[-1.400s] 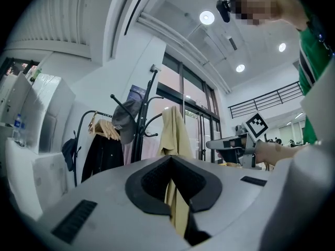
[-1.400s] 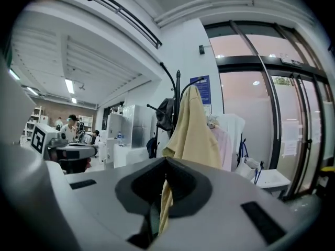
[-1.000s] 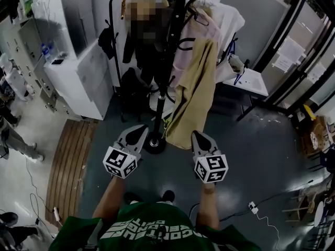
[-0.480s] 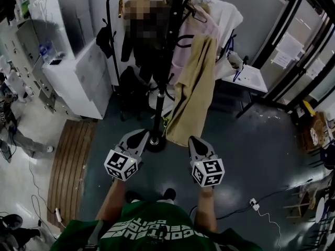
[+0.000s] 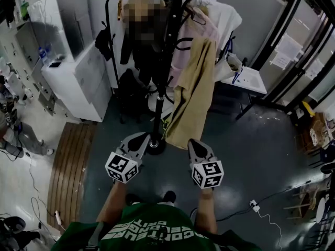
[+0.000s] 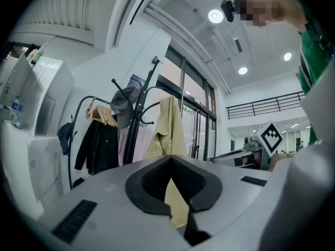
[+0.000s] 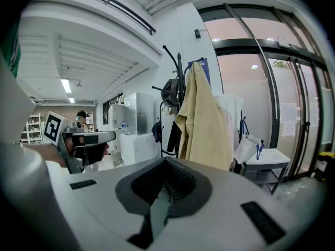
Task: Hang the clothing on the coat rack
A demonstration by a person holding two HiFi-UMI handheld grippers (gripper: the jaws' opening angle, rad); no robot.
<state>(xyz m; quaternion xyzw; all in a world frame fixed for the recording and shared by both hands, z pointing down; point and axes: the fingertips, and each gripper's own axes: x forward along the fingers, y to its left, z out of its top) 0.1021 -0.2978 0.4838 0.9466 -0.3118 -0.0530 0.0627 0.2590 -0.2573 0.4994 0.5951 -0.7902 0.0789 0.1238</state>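
1. The left tool [image 5: 139,136] is closed and holds nothing. In the left gripper view its dark pads meet at the tips, and only distant cloth shows through the slit below them.
2. The right tool [image 5: 193,142] is also closed and empty. It sits beside the left tool, with a gap between the two.
3. The beige coat [image 5: 194,88] hangs on the black coat rack [image 5: 160,82], ahead of both tools and clear of them. Its hem ends ahead of the gap between the tools, nearer the right one.
4. The rack stands on the dark floor [image 5: 251,140], with its foot just ahead of the left tool's tips.
5. Past the coat, farther from the tools, hang a pink garment [image 5: 187,38] and a black jacket [image 5: 137,61].
6. A small white desk [image 5: 252,80] stands ahead and to the right of the right tool. A wooden slatted mat [image 5: 70,161] lies to the left of the left tool.
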